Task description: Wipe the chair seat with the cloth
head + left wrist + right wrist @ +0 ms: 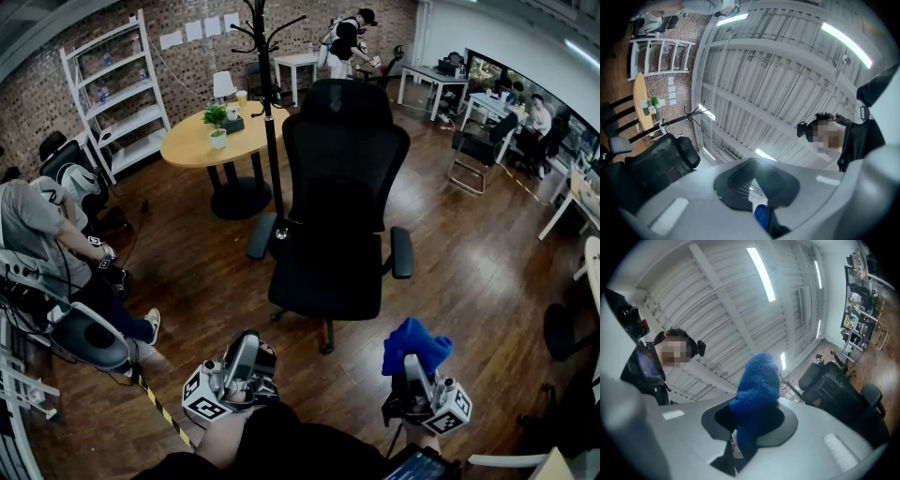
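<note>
Head view
- Chair: black office chair, upright at the centre of the frame, facing the camera; its seat is bare.
- Cloth: blue, bunched, lower right of the frame, well short of the seat.
- Right gripper: lower right, pointing up, cloth standing out of its tip.
- Left gripper: lower centre-left, pointing up and apart from the chair.
- Round table: upper left, behind the chair, beside a coat stand.

Left gripper view
- Left gripper: jaws drawn in to a thin sliver of a gap, nothing between them.
- Chair: lower left of the frame, under the ceiling.

Right gripper view
- Right gripper: jaws clamped on the cloth.
- Cloth: centre of the frame, rising above the jaws.
- Chair: right of the frame, clear of the cloth.
</note>
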Available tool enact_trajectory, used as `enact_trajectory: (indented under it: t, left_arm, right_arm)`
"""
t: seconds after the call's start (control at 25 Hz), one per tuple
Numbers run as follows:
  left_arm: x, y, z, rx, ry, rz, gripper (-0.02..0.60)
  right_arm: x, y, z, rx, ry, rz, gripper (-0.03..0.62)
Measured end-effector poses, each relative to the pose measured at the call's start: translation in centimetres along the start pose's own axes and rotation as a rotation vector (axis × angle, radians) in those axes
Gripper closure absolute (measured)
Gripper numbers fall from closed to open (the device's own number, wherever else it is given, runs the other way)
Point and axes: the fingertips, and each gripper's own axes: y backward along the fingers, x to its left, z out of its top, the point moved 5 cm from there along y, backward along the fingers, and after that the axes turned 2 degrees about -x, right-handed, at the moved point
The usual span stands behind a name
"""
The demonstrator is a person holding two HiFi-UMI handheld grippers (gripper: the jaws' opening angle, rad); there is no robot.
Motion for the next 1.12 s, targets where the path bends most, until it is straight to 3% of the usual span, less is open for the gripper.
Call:
enact_trajectory:
  t: [0.28,0.44,0.72,0.88,1.12]
  left_arm:
    - [7.6,-2.8,0.4,-0.017,0.015,0.008,0.578]
    - [15.3,-5.1,1.3,-0.023,0.034,-0.002,0.578]
    - [29.3,-11.6,4.4,0.024,0.131,-0.018,0.578]
    - [34.2,-15.2,5.9,0.071,0.17,-0.018,0.578]
    - [38.8,-16.6,4.5,0.062,0.189,0.036,0.578]
  right_arm:
    - [-6.6,-4.0,-1.1,0.032,0.007,-0.018,0.514]
    - [-11.7,-8.8,-2.7,0.059,0.034,-0.041,0.514]
    - [-20.9,-20.0,-5.0,0.064,0.064,-0.105,0.514]
    - [-23.7,-24.9,-5.8,0.091,0.064,-0.133,0.514]
    - [-29.2,-27.5,-7.3,0.16,0.034,-0.171,0.514]
